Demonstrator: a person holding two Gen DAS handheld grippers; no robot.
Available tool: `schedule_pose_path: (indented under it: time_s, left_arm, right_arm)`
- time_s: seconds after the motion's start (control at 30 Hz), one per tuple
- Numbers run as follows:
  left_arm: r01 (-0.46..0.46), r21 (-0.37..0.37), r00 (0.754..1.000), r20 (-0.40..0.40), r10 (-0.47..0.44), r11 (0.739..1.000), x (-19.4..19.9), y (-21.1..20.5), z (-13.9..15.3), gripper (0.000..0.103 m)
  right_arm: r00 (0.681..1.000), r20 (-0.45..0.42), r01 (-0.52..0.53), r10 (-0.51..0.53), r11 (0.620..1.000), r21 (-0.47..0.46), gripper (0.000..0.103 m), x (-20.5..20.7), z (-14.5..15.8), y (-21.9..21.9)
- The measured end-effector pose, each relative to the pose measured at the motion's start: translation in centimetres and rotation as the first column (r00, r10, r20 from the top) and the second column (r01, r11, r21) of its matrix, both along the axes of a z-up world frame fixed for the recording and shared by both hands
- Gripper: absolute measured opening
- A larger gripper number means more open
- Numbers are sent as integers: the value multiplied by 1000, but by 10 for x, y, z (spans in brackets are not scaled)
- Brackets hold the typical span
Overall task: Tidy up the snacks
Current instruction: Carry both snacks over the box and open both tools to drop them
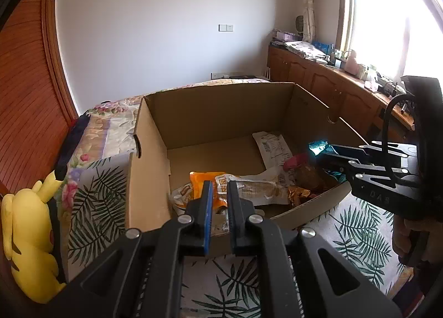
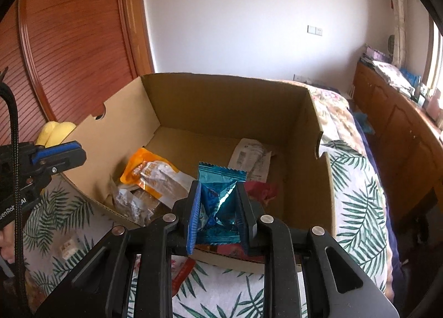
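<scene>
Box top: the cardboard box (image 2: 221, 102) stands open, nothing above its rim in either view.
Bare floor: the far half of the box floor (image 2: 193, 146), toward the upper middle of the right wrist frame, lies free.
Clutter: the orange packet (image 2: 144, 168), clear wrapped snacks (image 1: 260, 190), white packet (image 2: 253, 157) and red wrapper (image 2: 263, 189) crowd the near half.
Walls: the near wall is low; the back and side walls stand tall.
Right edge: the right gripper (image 1: 322, 153), holding a teal packet (image 2: 218, 196), reaches over the box's right side.
Outside left: a yellow plush toy (image 1: 30, 235) sits beside the box, possibly touching it.
Bedspread: the leaf-print bedspread (image 1: 357, 235) below the box is mostly open.
</scene>
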State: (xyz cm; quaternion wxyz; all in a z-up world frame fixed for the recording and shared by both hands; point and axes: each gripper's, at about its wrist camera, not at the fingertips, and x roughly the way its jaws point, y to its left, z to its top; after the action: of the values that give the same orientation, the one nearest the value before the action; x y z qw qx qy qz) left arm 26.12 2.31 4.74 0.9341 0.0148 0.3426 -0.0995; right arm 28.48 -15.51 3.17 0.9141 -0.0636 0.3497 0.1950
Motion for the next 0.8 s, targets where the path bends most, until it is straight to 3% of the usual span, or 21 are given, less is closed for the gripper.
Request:
schedule_pose_path:
  time_s: [0.53, 0.6, 0.67, 0.8]
  left_arm:
    - [0, 16, 1000, -9, 0, 1000, -3, 1, -8, 10]
    - [-3, 15, 1000, -10, 3, 1000, -2, 1, -8, 15]
    - [-6, 6, 1000, -8, 6, 1000, -3, 2, -8, 29]
    - [-2, -4, 1000, 4, 2, 1000, -6, 4, -7, 34]
  right_arm:
    - [1000, -10, 4, -4, 999, 41, 31, -2, -1, -6]
    - [1000, -9, 6, -6, 999, 42, 32, -2, -1, -6]
    - [1000, -5, 7, -7, 999, 47, 33, -3, 0, -7]
    - [1000, 10, -7, 6, 998, 60, 40, -11, 3, -8]
